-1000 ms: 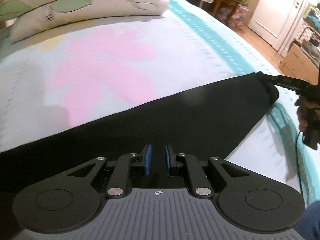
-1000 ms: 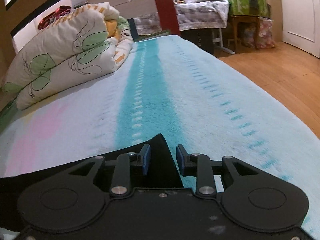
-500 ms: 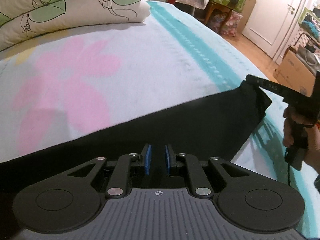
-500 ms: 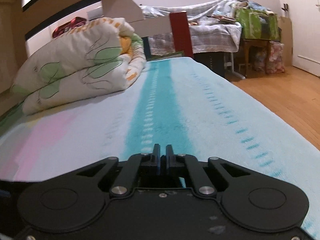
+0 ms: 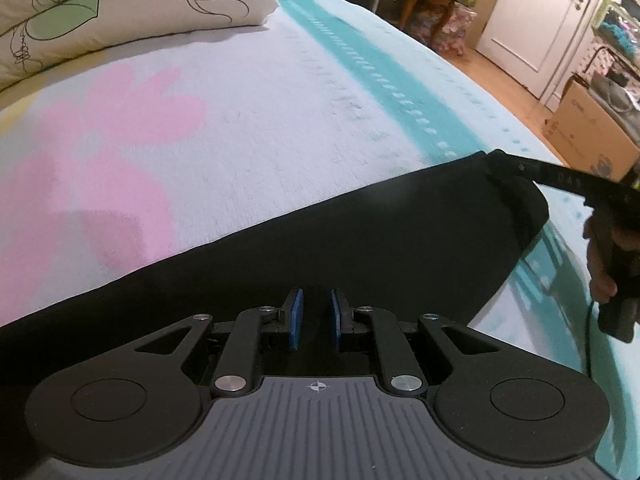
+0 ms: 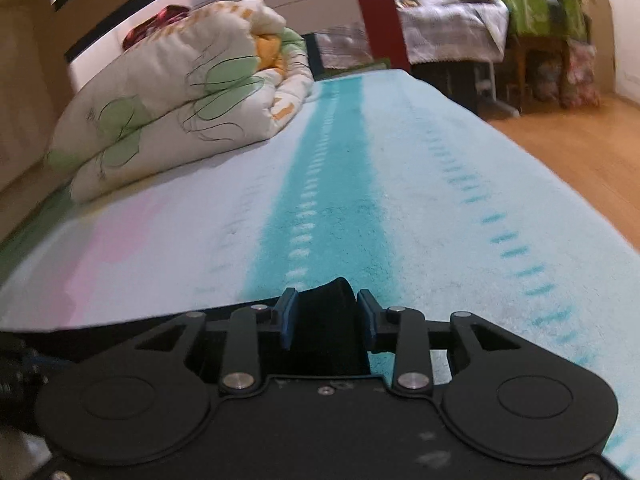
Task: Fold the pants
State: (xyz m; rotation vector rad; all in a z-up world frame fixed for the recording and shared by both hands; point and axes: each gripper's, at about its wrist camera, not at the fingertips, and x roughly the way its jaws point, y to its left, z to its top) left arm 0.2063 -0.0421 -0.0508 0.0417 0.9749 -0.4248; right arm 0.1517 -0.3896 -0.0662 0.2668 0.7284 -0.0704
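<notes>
Black pants (image 5: 360, 240) lie stretched across the pale bed cover (image 5: 260, 100), from the left wrist view's near left to its far right corner. My left gripper (image 5: 316, 300) sits over their near edge, blue pads close together on black cloth, and the cloth travels with it. In that view my right gripper (image 5: 512, 166) reaches in from the right to the far corner, held by a hand (image 5: 600, 264). In the right wrist view the right gripper (image 6: 326, 304) has its jaws opening. A curled corner of the pants (image 6: 324, 332) stands loosely between the pads.
A folded duvet with green leaf print (image 5: 120, 12) (image 6: 180, 100) lies at the head of the bed. A teal stripe (image 6: 328, 200) runs along the cover. Wooden floor (image 6: 580, 152), a cardboard box (image 5: 592, 136) and a white door (image 5: 532, 20) lie off the bed's right side.
The left gripper moved across the bed with the pants. The right gripper went from open to fully shut and has spread again, with the pants corner now between its pads.
</notes>
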